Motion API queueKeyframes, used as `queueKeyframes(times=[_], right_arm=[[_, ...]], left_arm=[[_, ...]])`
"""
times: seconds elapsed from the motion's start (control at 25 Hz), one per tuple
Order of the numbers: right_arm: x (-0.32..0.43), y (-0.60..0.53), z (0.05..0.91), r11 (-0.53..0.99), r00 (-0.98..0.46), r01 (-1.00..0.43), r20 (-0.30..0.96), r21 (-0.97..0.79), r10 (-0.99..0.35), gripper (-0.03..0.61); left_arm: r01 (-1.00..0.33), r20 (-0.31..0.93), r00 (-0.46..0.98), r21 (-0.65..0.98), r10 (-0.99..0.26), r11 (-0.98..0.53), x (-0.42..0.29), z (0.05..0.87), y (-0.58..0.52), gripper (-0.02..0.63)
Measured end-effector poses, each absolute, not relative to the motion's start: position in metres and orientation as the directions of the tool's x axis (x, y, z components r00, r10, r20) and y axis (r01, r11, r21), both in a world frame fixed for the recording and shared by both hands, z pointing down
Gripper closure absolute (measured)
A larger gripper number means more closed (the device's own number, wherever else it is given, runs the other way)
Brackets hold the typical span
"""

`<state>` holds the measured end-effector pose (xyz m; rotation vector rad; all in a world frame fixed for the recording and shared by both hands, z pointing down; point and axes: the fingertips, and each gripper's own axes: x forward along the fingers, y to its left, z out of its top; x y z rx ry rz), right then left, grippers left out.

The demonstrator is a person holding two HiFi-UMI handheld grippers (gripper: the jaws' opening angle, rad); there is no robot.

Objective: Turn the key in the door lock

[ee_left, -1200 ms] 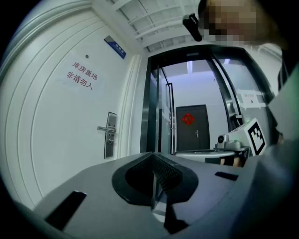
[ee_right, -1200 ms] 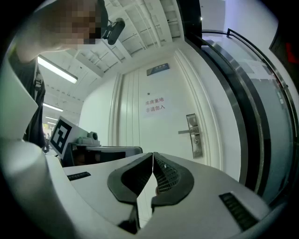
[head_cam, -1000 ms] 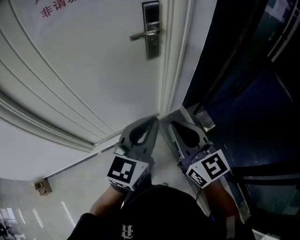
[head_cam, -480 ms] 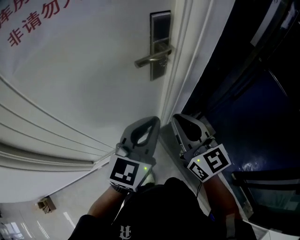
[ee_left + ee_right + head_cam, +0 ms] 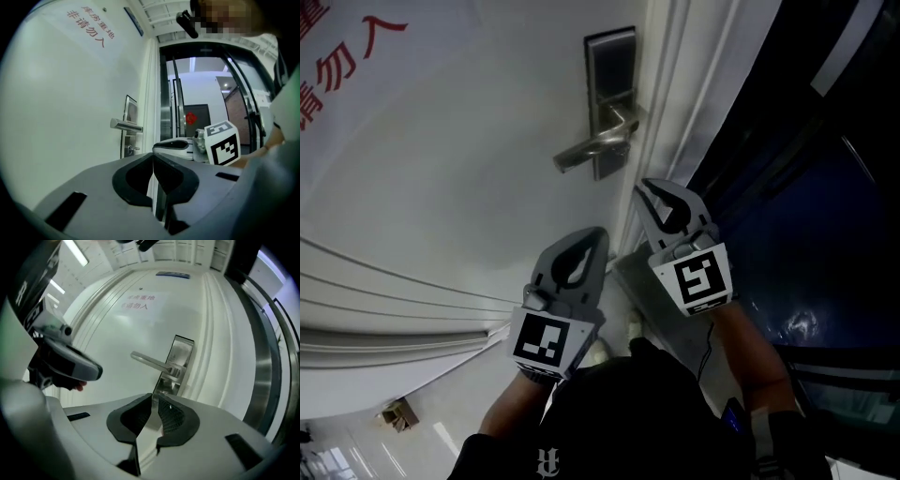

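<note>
- Our left hand-held gripper [image 5: 581,246], jaws together on nothing, hangs at 6 o'clock below the door handle [image 5: 591,150].
- The key [image 5: 131,149], seemingly under the handle in the lock plate [image 5: 611,98], is untouched.
- Our right hand-held gripper [image 5: 666,202], nearly closed and empty, points there; we have yet to grasp and turn it.
</note>
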<state>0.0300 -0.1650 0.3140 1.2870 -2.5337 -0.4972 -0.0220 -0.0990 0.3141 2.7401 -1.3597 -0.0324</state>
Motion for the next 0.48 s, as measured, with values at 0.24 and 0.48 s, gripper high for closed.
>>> queueKeyframes(times=[0.24,0.48], right_arm=[[0.019,-0.211,0.328,0.364,-0.521,-0.443,0.096,0.819,-0.848,0.484],[0.006,-0.232,0.339,0.181,-0.493,-0.22,0.051,0.958,-0.868,0.482]], left_arm=[[-0.835,0.033,0.548,0.072,-0.836,-0.545,-0.025,0.315,-0.124,0.606],[-0.854,0.034,0.518,0.081,-0.854,-0.515,-0.027,0.317,-0.137,0.606]])
